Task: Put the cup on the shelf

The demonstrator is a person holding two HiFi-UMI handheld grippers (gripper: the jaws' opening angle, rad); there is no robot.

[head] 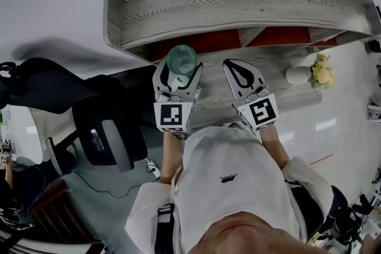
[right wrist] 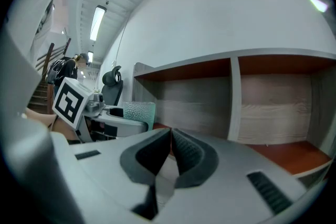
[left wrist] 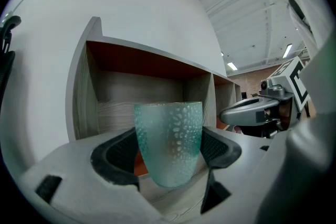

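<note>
A frosted teal cup (left wrist: pixel 169 142) with a dimpled pattern stands upright between the jaws of my left gripper (left wrist: pixel 168 152), which is shut on it. In the head view the cup (head: pixel 181 59) is held just in front of the wooden shelf (head: pixel 238 6), at its leftmost compartment with a red-brown floor (left wrist: pixel 139 60). My right gripper (head: pixel 243 76) is beside it to the right, shut with nothing between its pads (right wrist: pixel 185 152). From the right gripper view the cup (right wrist: pixel 138 112) shows at the left, and the shelf compartments (right wrist: pixel 273 107) lie ahead.
A white vase with yellow flowers (head: pixel 320 73) lies on the lower shelf board to the right. A black office chair (head: pixel 104 128) and a wooden chair (head: pixel 53 211) stand to the left. White wall rises behind the shelf.
</note>
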